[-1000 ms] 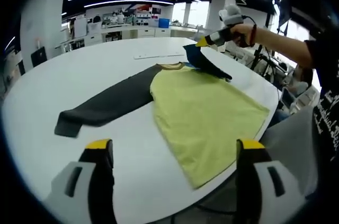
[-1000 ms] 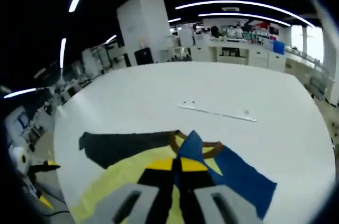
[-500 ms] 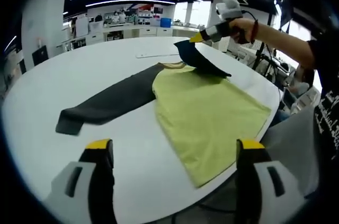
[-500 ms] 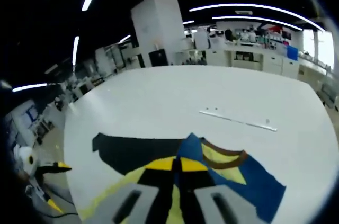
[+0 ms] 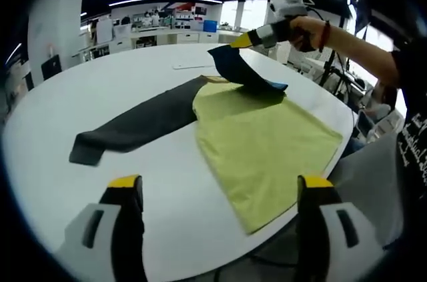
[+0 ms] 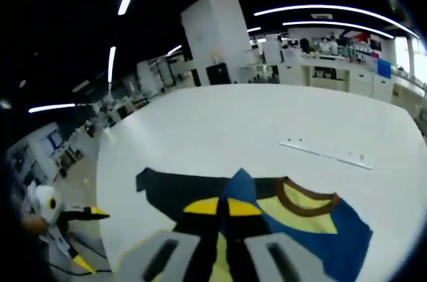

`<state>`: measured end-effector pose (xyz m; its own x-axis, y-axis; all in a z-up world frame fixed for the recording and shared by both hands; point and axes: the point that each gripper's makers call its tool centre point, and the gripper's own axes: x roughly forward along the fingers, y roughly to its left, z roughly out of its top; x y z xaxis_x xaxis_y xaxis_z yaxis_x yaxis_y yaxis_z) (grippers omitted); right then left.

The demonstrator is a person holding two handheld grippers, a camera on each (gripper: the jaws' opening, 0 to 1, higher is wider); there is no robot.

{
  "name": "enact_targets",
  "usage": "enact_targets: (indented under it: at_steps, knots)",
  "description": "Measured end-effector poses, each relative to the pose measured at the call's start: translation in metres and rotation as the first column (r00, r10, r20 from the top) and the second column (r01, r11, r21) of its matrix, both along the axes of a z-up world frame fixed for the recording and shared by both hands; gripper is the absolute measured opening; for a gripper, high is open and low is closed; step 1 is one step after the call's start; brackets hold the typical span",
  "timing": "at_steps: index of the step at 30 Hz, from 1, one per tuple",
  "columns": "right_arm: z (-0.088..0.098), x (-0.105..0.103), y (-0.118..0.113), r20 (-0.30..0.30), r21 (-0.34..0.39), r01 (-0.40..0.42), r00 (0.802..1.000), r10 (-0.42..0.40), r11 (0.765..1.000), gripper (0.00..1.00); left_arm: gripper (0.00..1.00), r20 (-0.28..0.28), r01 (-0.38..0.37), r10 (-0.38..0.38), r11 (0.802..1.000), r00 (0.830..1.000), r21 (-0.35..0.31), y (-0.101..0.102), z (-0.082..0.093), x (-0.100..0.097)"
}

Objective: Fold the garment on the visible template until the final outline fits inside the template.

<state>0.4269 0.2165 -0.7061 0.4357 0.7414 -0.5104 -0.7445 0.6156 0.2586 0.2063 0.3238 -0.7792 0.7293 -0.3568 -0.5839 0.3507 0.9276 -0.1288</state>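
A long-sleeved shirt lies flat on the white table (image 5: 60, 115), with a yellow-green body (image 5: 260, 142). Its dark grey sleeve (image 5: 133, 125) stretches out to the left. My right gripper (image 5: 235, 43) is shut on the end of the blue sleeve (image 5: 243, 72) and holds it up above the collar. In the right gripper view the shut gripper (image 6: 223, 206) pinches that blue sleeve (image 6: 337, 245) beside the brown collar (image 6: 301, 206), and the grey sleeve (image 6: 175, 185) lies beyond. My left gripper (image 5: 219, 183) hangs open over the table's near edge, short of the shirt's hem.
A thin white strip (image 5: 193, 65) lies on the table beyond the collar, also the strip (image 6: 328, 152) in the right gripper view. The table's edge runs close along the shirt's right side, where a person's arm (image 5: 360, 52) and body stand. Desks and shelves fill the far room.
My right gripper has raised the blue sleeve end higher and carried it a little left, over the collar. The left gripper has stayed open in place.
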Motion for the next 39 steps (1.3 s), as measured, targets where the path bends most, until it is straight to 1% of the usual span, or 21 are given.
enact_targets:
  at_steps: [2,6,10,12,15,22,27,32,36,38,39]
  knots:
    - [0.0,-0.007,0.004,-0.001,0.004,-0.012,1.0,0.012,1.0,0.0,0.93,-0.003,-0.002,0.002,1.0,1.0,0.001,0.001,-0.001,-0.001]
    - [-0.001,-0.014,0.013,-0.002,0.017,-0.039,0.999,0.039,0.999,0.0,0.93,-0.004,-0.004,0.004,1.0,1.0,0.002,0.001,-0.004,-0.001]
    - [-0.005,-0.019,0.024,-0.01,0.035,-0.058,0.998,0.058,0.998,0.0,0.93,-0.007,-0.005,0.005,1.0,1.0,0.004,0.002,-0.005,-0.002]
    - [-0.007,-0.027,0.028,-0.012,0.043,-0.065,0.998,0.065,0.997,0.0,0.93,-0.004,-0.006,0.006,1.0,1.0,0.001,0.002,-0.005,-0.002]
    - [-0.013,-0.03,0.035,-0.021,0.051,-0.076,0.997,0.077,0.996,0.0,0.93,-0.001,-0.006,0.006,1.0,1.0,0.001,0.003,-0.004,-0.002]
    - [-0.039,-0.038,0.043,-0.047,0.029,-0.09,0.995,0.091,0.996,0.0,0.93,0.002,-0.007,0.007,1.0,1.0,0.003,0.006,-0.004,-0.003]
    - [-0.052,-0.043,0.044,-0.069,0.021,-0.082,0.994,0.083,0.996,0.0,0.93,-0.001,-0.003,0.003,1.0,1.0,0.006,0.007,-0.005,-0.004]
    - [-0.066,-0.045,0.051,-0.114,0.043,-0.057,0.992,0.062,0.997,0.0,0.93,0.0,-0.001,0.001,1.0,1.0,0.006,0.006,-0.005,-0.005]
    - [-0.077,-0.048,0.056,-0.149,0.056,-0.057,0.987,0.065,0.997,0.0,0.93,0.001,-0.004,0.004,1.0,1.0,0.008,0.007,-0.005,-0.007]
    - [-0.084,-0.057,0.06,-0.174,0.057,-0.078,0.981,0.087,0.995,0.0,0.93,0.002,-0.01,0.01,1.0,1.0,0.007,0.008,-0.004,-0.008]
    - [-0.086,-0.06,0.059,-0.176,0.046,-0.083,0.98,0.089,0.996,0.0,0.93,0.003,-0.013,0.013,1.0,1.0,0.007,0.009,-0.004,-0.009]
